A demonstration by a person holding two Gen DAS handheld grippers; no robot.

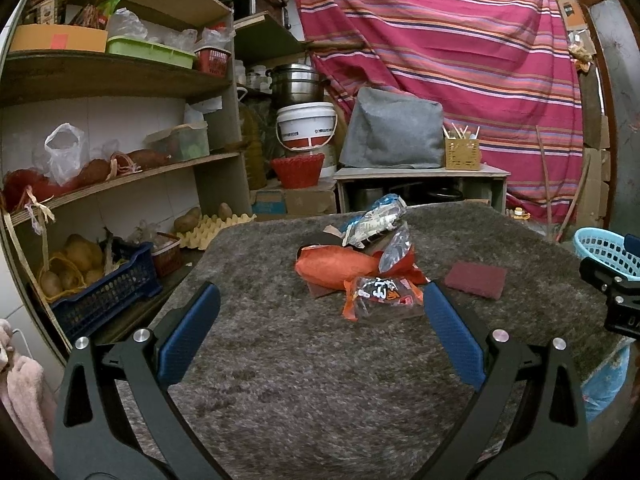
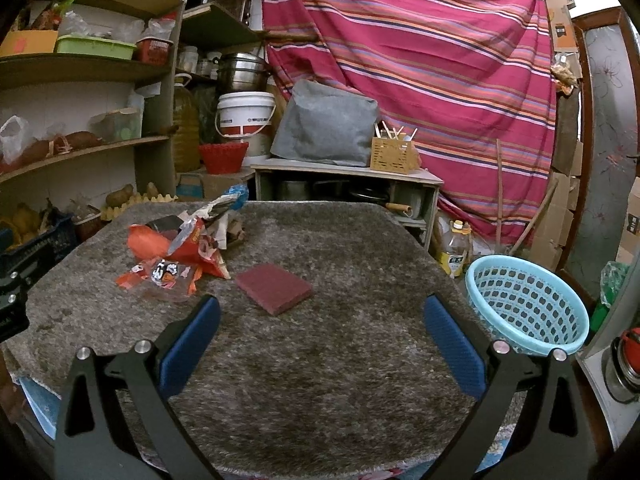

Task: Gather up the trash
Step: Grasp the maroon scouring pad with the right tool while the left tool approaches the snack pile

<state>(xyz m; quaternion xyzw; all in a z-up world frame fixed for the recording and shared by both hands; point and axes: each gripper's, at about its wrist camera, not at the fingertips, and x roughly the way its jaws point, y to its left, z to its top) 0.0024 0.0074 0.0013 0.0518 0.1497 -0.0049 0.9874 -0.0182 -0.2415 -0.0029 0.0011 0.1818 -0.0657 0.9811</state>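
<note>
Two grippers [image 1: 320, 316] [image 2: 320, 316] spread wide, approx 4 wrappers [image 1: 360, 264], 1 basket [image 2: 528, 304], 1 pad [image 2: 274, 288]

Trash pile [image 1: 360, 256]: crumpled orange bag, clear printed wrapper [image 1: 384, 296], blue-white packet [image 1: 374, 220], heaped together on the desk. Blue perforated basket [image 2: 526, 304], upright, empty, at the desk's edge.

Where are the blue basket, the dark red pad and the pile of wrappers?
blue basket [image 2: 528, 304]: right wrist view, on its perforated inner wall.
dark red pad [image 2: 274, 288]: right wrist view, middle of its top face.
pile of wrappers [image 1: 336, 266]: left wrist view, on the orange bag.
</note>
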